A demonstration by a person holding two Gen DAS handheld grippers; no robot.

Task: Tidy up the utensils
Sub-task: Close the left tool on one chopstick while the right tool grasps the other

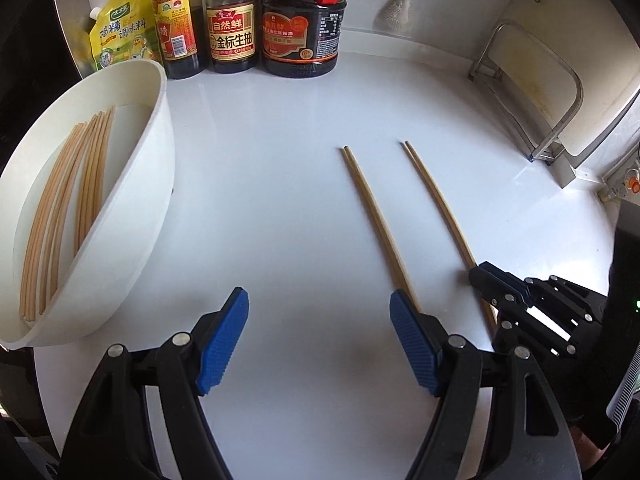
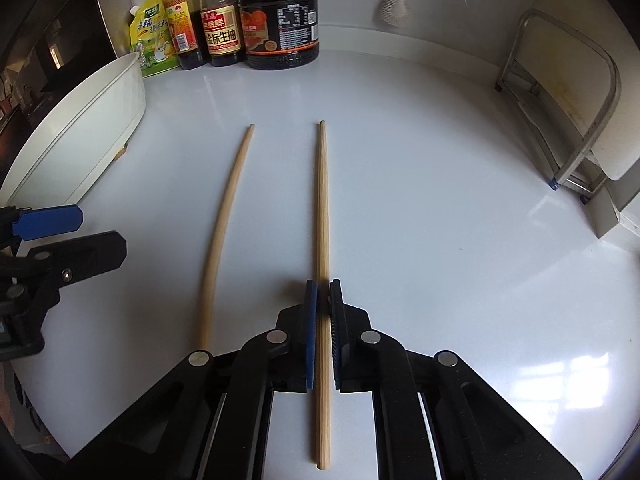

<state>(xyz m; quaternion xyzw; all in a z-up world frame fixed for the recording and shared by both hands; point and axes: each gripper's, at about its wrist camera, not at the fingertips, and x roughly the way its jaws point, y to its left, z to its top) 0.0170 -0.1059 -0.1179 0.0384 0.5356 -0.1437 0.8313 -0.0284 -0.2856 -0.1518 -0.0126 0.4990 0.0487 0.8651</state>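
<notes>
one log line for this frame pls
left gripper: open, empty | right gripper: shut on right chopstick | left chopstick: on counter | white bin: holds chopsticks

The white counter [image 1: 280, 208] carries a white tub [image 1: 156, 184] at the left, a yellow pouch [image 1: 120, 28] and three dark sauce bottles [image 1: 232, 28] along the far edge, a metal rack [image 1: 532, 80] at the right, and two chopsticks [image 1: 376, 216] lying side by side, apart, near the middle.
</notes>
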